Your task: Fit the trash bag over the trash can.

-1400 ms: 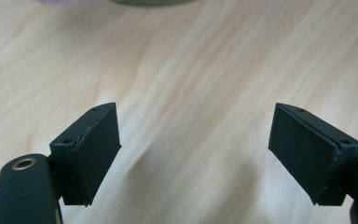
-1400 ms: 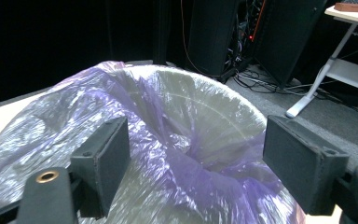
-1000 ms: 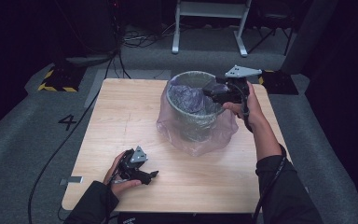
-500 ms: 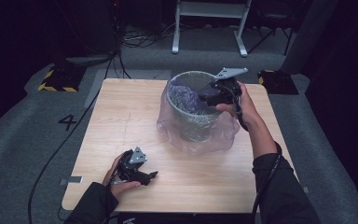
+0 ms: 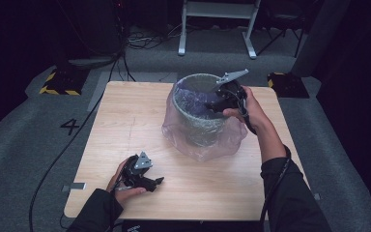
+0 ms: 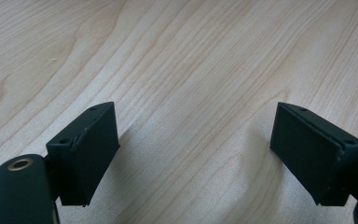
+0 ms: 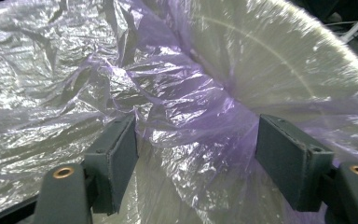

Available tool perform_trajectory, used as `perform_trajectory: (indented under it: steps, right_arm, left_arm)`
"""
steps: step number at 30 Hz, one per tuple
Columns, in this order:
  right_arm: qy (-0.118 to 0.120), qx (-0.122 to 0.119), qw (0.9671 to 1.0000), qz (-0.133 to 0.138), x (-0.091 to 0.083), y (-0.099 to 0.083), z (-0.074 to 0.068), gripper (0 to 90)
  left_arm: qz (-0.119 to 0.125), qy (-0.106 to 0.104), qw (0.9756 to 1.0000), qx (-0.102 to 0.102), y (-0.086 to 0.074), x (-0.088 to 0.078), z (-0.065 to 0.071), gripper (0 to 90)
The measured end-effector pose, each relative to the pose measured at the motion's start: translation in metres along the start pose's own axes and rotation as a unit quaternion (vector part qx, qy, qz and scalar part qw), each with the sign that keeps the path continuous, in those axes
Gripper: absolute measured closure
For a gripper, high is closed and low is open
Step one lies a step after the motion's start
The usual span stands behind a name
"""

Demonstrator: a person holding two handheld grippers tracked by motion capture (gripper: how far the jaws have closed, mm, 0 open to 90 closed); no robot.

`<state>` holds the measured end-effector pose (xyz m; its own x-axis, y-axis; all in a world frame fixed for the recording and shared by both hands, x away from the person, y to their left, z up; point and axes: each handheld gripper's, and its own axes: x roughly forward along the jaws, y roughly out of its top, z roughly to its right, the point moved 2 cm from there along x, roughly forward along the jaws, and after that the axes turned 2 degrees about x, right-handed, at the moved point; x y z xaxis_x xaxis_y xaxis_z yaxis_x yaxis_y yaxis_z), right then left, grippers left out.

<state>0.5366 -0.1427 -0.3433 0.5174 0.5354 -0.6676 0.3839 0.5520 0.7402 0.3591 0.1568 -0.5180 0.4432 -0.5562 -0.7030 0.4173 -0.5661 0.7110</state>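
A grey round bin (image 5: pixel 199 129) stands at the back middle of the wooden table (image 5: pixel 125 116). A thin purple plastic bag (image 5: pixel 204 151) lines it and spills out around its base. My right gripper (image 5: pixel 210 105) reaches over the bin's right rim and points into the mouth. Its jaws have just been closing a little but still stand open. In the right gripper view (image 7: pixel 196 158), crumpled bag film (image 7: pixel 182 93) lies between the pads without being pinched, beside the pale bin wall (image 7: pixel 284 60). My left gripper (image 5: pixel 157 182) rests near the front left edge, open (image 6: pixel 196 158) over bare wood.
Grey carpet surrounds the table, with a cable (image 5: pixel 63 154) running along the left side. A white metal stand (image 5: pixel 217 24) is behind the table. Yellow-black striped blocks (image 5: pixel 58 82) lie on the floor at the back left and back right.
My right gripper has moved left from the bin's right rim to over its mouth. The left hand and gripper have stayed put.
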Motion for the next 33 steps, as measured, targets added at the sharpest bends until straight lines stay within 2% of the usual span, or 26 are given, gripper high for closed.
perform_trajectory:
  steps: [10,13,15,18,21,23,28,30,33]
  right_arm:
    - [0.015,-0.007,0.9984,-0.053,0.012,0.004,-0.003,26.0]
    - [0.026,-0.01,0.997,-0.072,0.014,0.005,-0.003,31.2]
    - [0.03,-0.025,0.9959,-0.082,0.015,0.005,-0.005,31.8]
    - [0.032,-0.029,0.9946,-0.095,0.019,0.005,-0.006,32.1]
    - [0.034,-0.014,0.994,-0.103,0.02,0.005,-0.004,32.9]
    - [0.044,-0.018,0.9924,-0.114,0.021,0.005,-0.004,33.6]
    - [0.045,-0.017,0.988,-0.147,0.025,0.007,-0.006,30.5]
    - [0.044,-0.009,0.987,-0.154,0.026,0.007,-0.006,29.5]
    - [0.041,-0.009,0.9858,-0.162,0.026,0.007,-0.005,28.8]
  left_arm:
    - [0.001,0.0,1.0,0.0,0.0,0.0,0.0,14.7]
    - [0.001,-0.001,1.0,-0.001,0.0,0.0,0.0,14.8]
    - [0.0,-0.001,1.0,-0.001,0.0,0.0,0.0,14.8]
    - [0.0,-0.001,1.0,-0.001,0.0,0.0,0.0,14.8]
    - [-0.001,0.0,1.0,-0.001,0.0,0.0,0.0,14.8]
    - [-0.001,0.0,1.0,-0.001,0.0,0.0,0.0,14.7]
    - [-0.001,-0.001,1.0,-0.001,0.0,0.0,0.0,14.8]
    - [0.001,-0.003,1.0,-0.001,0.0,0.0,0.001,14.8]
    - [0.001,-0.004,1.0,-0.001,0.0,0.0,0.001,14.8]
